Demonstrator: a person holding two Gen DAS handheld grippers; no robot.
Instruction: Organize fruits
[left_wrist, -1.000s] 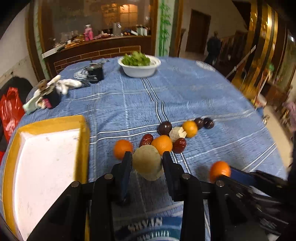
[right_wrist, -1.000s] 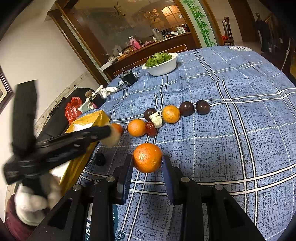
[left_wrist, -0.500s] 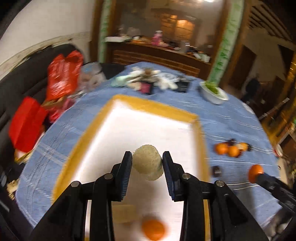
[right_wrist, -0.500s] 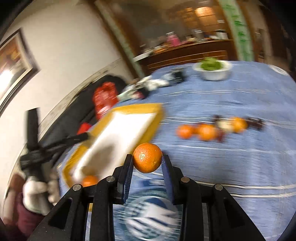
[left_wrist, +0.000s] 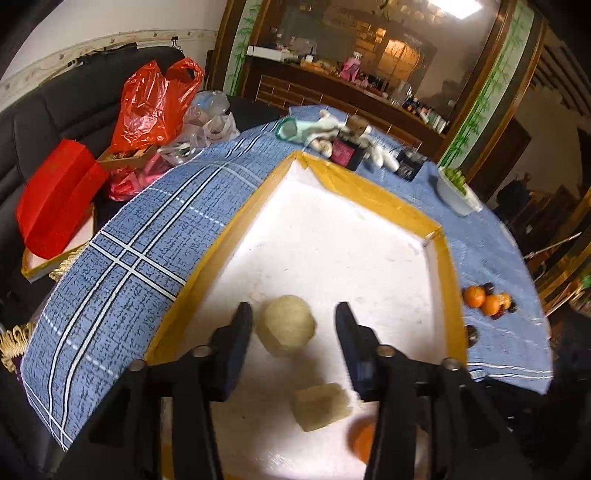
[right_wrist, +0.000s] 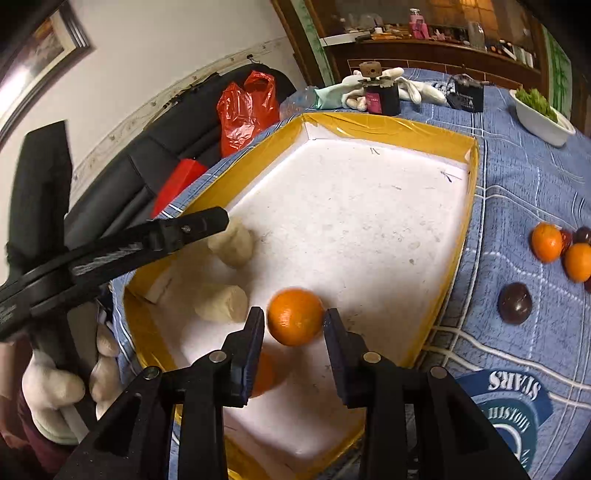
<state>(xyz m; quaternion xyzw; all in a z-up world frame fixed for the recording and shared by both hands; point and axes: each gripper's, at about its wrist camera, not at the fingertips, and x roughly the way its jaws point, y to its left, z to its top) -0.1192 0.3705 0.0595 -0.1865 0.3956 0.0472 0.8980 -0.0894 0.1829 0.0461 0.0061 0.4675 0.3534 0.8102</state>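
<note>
pale fruit loose between left fingers | orange between right fingers

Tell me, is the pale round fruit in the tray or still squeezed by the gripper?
In the tray. The pale round fruit sits on the white tray floor, and the left gripper is open, with a gap on each side.

- a tray sits on the table, fruit inside it near the person.
- in the tray, a round fruit lies beyond a cut piece.
- right of the tray, loose fruits cluster on the cloth.
- behind the tray stands a jar; a bowl sits farther right.
- left of the table, bags rest on a sofa.
</note>
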